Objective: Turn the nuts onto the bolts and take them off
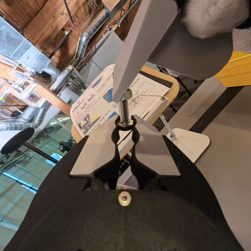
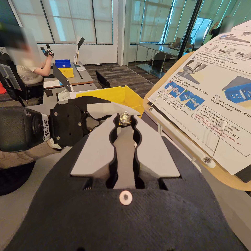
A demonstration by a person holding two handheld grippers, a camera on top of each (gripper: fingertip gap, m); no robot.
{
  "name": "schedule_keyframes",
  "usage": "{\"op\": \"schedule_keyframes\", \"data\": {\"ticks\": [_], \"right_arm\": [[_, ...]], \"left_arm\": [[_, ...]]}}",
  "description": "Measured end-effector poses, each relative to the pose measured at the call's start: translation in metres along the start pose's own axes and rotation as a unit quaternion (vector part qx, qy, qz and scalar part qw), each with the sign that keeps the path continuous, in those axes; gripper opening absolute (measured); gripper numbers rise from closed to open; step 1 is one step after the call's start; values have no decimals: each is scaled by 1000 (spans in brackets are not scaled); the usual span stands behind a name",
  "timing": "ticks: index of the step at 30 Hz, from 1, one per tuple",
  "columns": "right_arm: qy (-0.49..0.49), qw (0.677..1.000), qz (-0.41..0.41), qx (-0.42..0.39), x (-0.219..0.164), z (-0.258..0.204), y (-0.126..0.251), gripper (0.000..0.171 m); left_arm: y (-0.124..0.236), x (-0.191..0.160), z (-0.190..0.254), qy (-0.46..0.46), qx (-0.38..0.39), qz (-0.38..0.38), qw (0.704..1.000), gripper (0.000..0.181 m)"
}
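Pinching a small silver hex nut (image 1: 124, 123) between the tips of the black-and-grey left gripper (image 1: 124, 122), jaws pressed onto its flats, just in front of the tilted wooden board with a printed sheet clipped on (image 1: 175, 86). Clamping the head end of the silver threaded steel bolt (image 1: 122, 111) in the tips of the grey-fingered right gripper (image 1: 120, 97), jaws drawn in on it, nearer the board than the nut. Running the bolt's long axis straight away from the left gripper, toward the board, with most of the bare thread showing between nut and head, so judged near the shaft's free end rather than wound home. Looking end-on at the bolt head in the right wrist view, with the left gripper reaching in crosswise from the side away from the board. Turning on that line for the coming move: spinning either piece about the shaft axis, each gripper already on its own part, neither nearer. Impossible to tell whether winding on or off, or how many threads are engaged. Hiding the second right finger behind the first in the left wrist view; cropping the pale blurred shape above it at the corner. Covering the inside of the yellow plastic bin (image 2: 119, 93) beside the board, contents not visible.
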State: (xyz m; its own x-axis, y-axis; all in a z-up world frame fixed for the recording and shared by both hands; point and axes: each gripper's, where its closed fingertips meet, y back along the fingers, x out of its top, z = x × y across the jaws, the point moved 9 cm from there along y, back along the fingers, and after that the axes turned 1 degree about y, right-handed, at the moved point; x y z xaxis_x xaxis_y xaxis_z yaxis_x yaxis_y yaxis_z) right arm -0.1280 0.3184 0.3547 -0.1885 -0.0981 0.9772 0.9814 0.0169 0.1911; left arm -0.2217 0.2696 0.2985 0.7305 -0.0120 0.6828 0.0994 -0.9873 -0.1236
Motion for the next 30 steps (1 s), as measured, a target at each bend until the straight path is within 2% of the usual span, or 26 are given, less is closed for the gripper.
{"op": "schedule_keyframes", "data": {"ticks": [4, 11, 14, 16, 18, 22, 25, 30], "right_arm": [[68, 998, -5, 7, 1, -5, 7, 15], [191, 980, -29, 38, 0, -24, 26, 15], [182, 982, -34, 26, 1, -24, 25, 16], [166, 985, -46, 14, -3, -20, 23, 38], [133, 990, -40, 24, -4, -17, 23, 49], [21, 999, 14, 33, 5, -2, 24, 46], [-59, 997, 23, 35, 0, 6, 12, 42], [-111, 993, 6, 48, -16, 9, -11, 42]], "left_arm": [[4, 6, -3, 24, -75, 12, 997, 14], [19, 14, -7, 51, -237, 41, 969, 14], [17, 14, -7, 65, -237, 43, 968, 14], [15, 12, -7, 76, -229, 39, 970, 14], [11, 9, -10, 75, -193, 26, 978, 14], [3, 0, -14, 15, -78, -11, 997, 14], [-1, -7, -11, -45, -11, -28, 999, 14], [-5, -17, -4, -113, 19, -38, 993, 14]]}}
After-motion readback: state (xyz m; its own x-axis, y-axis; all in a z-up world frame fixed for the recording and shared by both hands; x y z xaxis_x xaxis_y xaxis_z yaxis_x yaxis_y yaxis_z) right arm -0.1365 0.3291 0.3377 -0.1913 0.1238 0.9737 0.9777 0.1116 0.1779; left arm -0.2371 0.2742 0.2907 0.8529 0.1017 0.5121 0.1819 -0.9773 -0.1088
